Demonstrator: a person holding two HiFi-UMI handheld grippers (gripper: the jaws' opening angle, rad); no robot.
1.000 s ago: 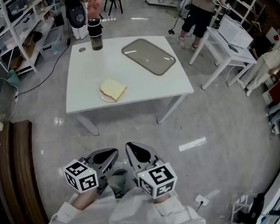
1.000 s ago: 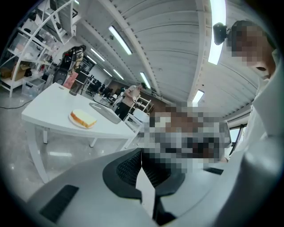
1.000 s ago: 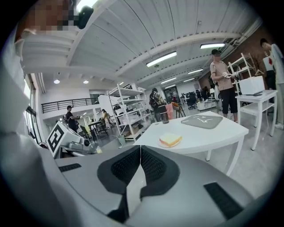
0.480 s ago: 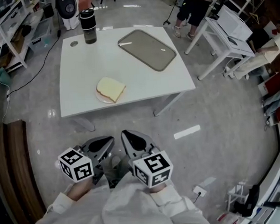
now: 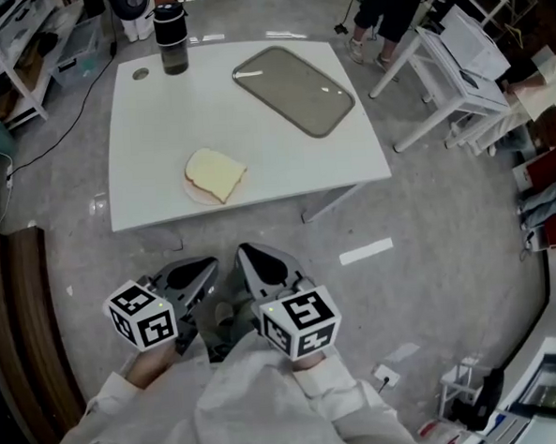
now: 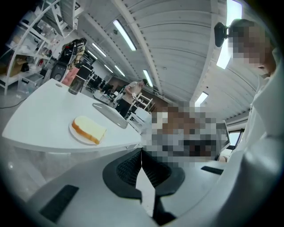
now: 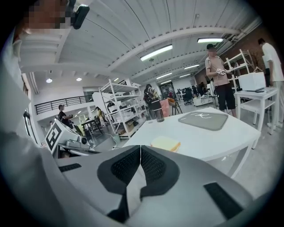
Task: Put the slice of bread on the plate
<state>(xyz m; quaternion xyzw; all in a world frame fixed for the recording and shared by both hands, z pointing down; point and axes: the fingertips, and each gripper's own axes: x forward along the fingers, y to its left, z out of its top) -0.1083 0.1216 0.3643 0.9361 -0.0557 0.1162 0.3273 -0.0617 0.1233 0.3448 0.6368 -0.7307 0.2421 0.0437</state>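
Observation:
A slice of bread (image 5: 217, 173) lies on a small pink plate (image 5: 193, 189) near the front edge of the white table (image 5: 150, 121). The bread (image 6: 89, 128) on its plate (image 6: 76, 135) also shows in the left gripper view, and the bread (image 7: 165, 143) in the right gripper view. Both grippers are held close to the person's body, well short of the table. My left gripper (image 5: 208, 265) is shut and empty. My right gripper (image 5: 249, 257) is shut and empty too.
A grey tray (image 5: 293, 89) lies at the table's back right, a dark bottle (image 5: 170, 38) at its back left. Shelving (image 5: 9, 54) stands to the left, a white side table (image 5: 456, 55) to the right. A person (image 5: 391, 3) stands beyond the table. White paper (image 5: 365, 251) lies on the floor.
The view has closed in on the table. Both grippers stay shut near the body, and the bread stays on its plate.

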